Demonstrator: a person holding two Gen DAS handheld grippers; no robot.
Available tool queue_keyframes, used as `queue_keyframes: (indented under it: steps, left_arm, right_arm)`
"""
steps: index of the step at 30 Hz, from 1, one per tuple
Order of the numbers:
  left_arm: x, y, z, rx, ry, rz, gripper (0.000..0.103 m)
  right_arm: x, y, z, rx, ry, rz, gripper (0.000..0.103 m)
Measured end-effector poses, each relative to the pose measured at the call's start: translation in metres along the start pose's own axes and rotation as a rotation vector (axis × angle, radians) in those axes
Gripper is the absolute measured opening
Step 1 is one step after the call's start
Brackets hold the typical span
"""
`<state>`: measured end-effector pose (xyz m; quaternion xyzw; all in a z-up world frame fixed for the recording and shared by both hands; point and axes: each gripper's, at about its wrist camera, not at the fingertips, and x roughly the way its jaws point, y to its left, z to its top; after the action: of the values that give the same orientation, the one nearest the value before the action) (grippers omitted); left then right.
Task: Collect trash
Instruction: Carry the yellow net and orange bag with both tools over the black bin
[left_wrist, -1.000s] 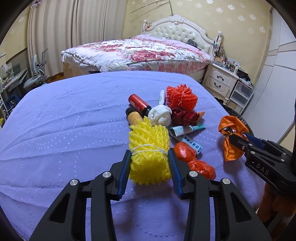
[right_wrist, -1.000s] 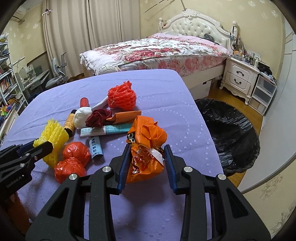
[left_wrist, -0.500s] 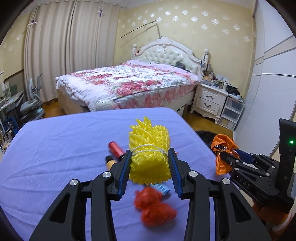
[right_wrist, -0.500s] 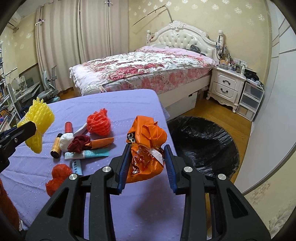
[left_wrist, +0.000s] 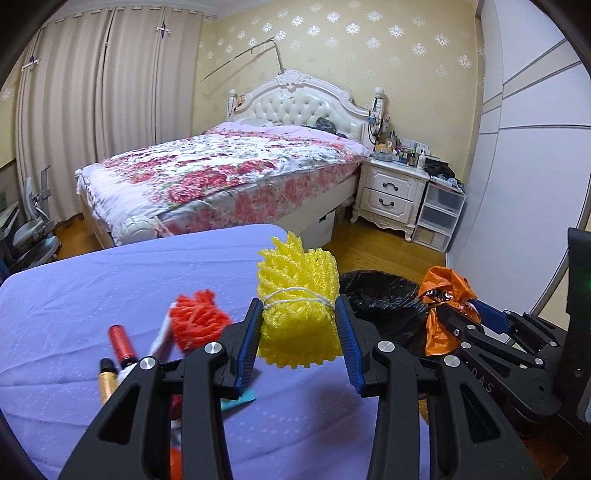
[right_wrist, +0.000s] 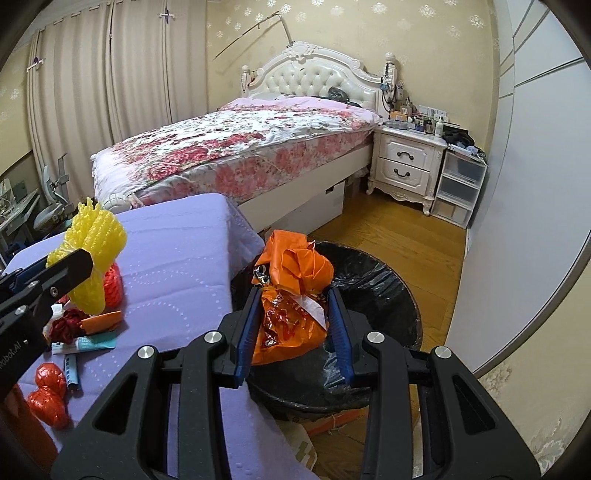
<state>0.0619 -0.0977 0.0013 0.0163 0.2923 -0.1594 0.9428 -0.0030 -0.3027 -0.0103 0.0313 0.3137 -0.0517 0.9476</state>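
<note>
Just below and ahead of the right gripper (right_wrist: 291, 321), pinching the orange bag (right_wrist: 291, 295), gapes the black-lined bin (right_wrist: 373, 295); left gripper (left_wrist: 297, 325), clamping yellow foam netting (left_wrist: 297, 306), sits farther, bin to its right.

Yellow foam net (left_wrist: 298, 306), tied with white string. Orange bag (right_wrist: 291, 295), red and silver print showing on its lower half. Bin liner (right_wrist: 388, 291) glossy black. Tablecloth (left_wrist: 92, 288) lilac with a dotted swirl pattern. Bedspread (left_wrist: 221, 166) white with pink-red flowers. Wallpaper (left_wrist: 369, 44) yellow with white sprigs. Gripper pads (left_wrist: 246, 343) blue.
</note>
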Motion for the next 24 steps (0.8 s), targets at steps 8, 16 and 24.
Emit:
queue_keyframes:
  steps: [8, 16, 24]
  left_arm:
    - [0.051, -0.025, 0.002, 0.026, 0.056, 0.0, 0.041]
    - [0.076, -0.045, 0.002, 0.061, 0.077, 0.008, 0.041]
    - [0.094, -0.061, 0.003, 0.099, 0.088, 0.021, 0.041]
  right_arm:
    - [0.024, -0.022, 0.005, 0.026, 0.013, -0.034, 0.035]
    - [0.044, -0.036, 0.011, 0.042, 0.026, -0.048, 0.036]
    - [0.06, -0.048, 0.012, 0.057, 0.046, -0.058, 0.036]
